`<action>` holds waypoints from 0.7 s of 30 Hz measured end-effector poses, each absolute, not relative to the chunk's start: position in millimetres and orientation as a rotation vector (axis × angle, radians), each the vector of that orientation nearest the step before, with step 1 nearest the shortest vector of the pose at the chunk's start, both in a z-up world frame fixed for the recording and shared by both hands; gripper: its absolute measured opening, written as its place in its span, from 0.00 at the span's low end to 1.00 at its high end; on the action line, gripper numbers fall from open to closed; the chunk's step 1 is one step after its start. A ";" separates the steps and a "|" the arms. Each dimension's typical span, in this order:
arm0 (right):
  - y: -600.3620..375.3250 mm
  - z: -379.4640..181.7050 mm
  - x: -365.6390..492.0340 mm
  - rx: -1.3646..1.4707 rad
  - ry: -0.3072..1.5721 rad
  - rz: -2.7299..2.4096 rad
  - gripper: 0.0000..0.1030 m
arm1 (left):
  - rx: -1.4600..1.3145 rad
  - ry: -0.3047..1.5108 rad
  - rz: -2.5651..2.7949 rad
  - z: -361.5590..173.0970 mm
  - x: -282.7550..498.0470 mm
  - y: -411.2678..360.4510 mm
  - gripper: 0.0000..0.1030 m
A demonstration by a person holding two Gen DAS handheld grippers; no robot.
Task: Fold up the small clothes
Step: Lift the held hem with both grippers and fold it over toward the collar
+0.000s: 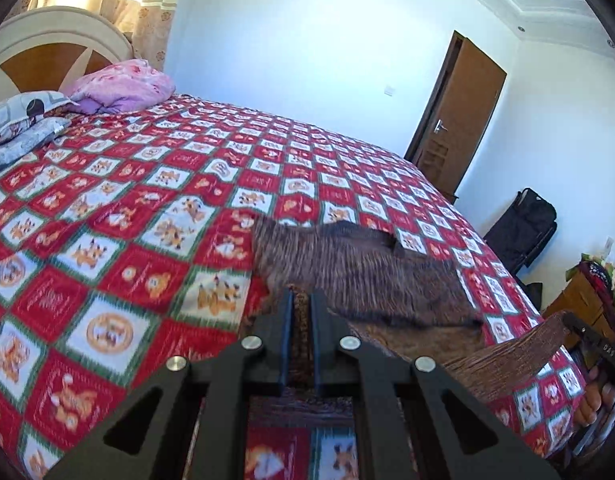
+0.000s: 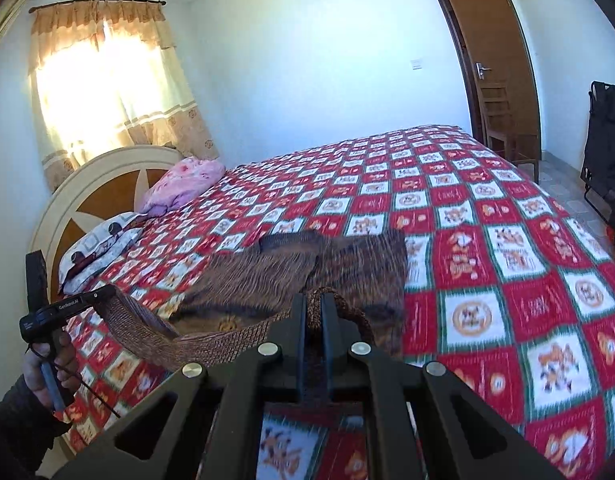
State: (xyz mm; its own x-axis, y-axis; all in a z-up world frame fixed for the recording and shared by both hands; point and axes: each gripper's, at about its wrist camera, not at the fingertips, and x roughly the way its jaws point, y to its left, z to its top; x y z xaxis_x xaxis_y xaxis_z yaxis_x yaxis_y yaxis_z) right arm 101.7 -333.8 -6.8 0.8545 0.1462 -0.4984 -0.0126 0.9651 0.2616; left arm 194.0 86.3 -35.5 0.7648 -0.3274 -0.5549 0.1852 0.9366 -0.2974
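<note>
I'm seeing a small brown garment of ribbed, streaky knit fabric lying partly spread on the bed; its near edge is hanging lifted and stretched taut, sagging in the middle, while the far part is resting flat and blurred.

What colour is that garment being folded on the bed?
Brown with fine dark streaks, the garment shows best in the right wrist view.
</note>
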 end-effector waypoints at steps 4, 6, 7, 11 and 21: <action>-340.2 -0.1 129.3 0.248 0.543 0.062 0.06 | -0.226 0.646 -0.266 -33.7 216.5 80.9 0.09; -344.7 0.5 146.4 0.253 0.551 0.056 0.06 | -0.237 0.652 -0.260 -33.9 230.4 79.4 0.09; -346.1 0.6 153.9 0.253 0.554 0.050 0.06 | -0.245 0.656 -0.260 -34.2 236.6 78.5 0.09; -351.7 3.0 181.4 0.247 0.554 0.028 0.03 | -0.259 0.670 -0.255 -34.3 264.1 70.6 0.09; -352.6 -48.4 227.0 0.094 0.745 0.063 0.03 | -0.263 0.779 -0.228 -78.3 314.2 57.8 0.09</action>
